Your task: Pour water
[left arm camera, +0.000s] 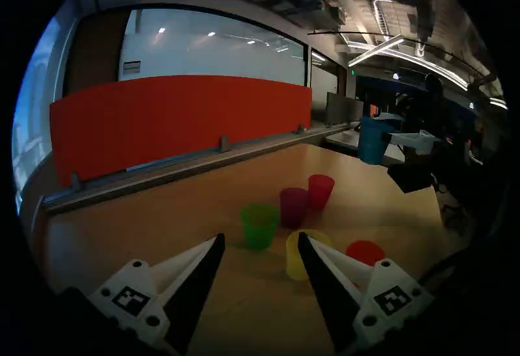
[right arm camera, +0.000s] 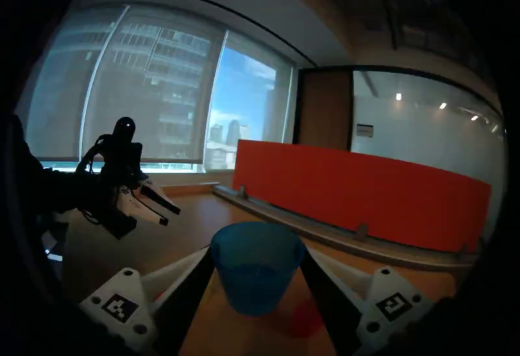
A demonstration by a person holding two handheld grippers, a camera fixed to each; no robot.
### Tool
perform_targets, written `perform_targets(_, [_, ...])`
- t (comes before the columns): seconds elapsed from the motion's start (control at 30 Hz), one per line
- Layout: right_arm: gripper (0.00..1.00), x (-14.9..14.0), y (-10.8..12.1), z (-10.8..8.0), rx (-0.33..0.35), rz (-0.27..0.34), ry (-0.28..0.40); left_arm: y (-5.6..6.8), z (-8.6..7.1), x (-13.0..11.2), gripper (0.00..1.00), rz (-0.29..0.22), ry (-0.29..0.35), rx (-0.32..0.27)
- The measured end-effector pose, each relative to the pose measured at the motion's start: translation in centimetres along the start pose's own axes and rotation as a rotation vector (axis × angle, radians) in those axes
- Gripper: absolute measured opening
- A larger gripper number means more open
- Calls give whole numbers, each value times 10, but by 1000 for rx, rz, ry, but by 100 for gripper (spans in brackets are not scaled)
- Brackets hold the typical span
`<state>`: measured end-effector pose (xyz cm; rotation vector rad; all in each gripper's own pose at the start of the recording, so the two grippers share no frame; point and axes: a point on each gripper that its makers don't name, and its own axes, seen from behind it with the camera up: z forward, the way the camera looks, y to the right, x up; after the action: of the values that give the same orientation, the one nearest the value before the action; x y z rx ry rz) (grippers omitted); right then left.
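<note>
My right gripper is shut on a translucent blue cup, upright and held above the wooden table; its lower half looks darker, as if it holds water. The left gripper view shows that blue cup raised at the far right in the right gripper. My left gripper is open with nothing between its fingers, low over the table. Just beyond it stand a yellow cup, a green cup, a maroon cup and two red cups. The left gripper appears at left, hand-held.
An orange-red divider panel on a metal rail borders the table's far side. Large windows lie behind the left gripper. A red cup shows blurred under the blue cup. A dark-sleeved arm holds the left gripper.
</note>
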<state>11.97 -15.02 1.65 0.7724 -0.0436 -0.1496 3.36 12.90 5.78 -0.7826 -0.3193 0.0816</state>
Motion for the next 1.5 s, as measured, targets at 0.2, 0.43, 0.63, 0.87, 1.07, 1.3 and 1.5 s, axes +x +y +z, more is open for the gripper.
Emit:
perform_targets(0.2, [92,9,-1,-3,14,23,15,-1,5,2,83,0,-3,-5])
perform_targets(0.43, [92,9,0,-7,17,24,7,0,13,1,83,18,-24,-20])
perform_targets(0.63, [92,6,0,-8,21,27,-2,2,25,-3,83,25,-46,-34])
perform_targets(0.87, [92,4,1,-11,27,37,-2,1,41,-8,83,29,-76,-46])
perform_targets(1.07, [92,5,1,-11,33,36,-3,0,56,-13,83,38,-110,-57])
perform_targets(1.3, [92,5,2,-11,37,36,-3,0,75,-21,83,42,-153,-74])
perform_targets(1.5, [91,3,5,-11,33,42,-9,2,91,-27,83,52,-194,-96])
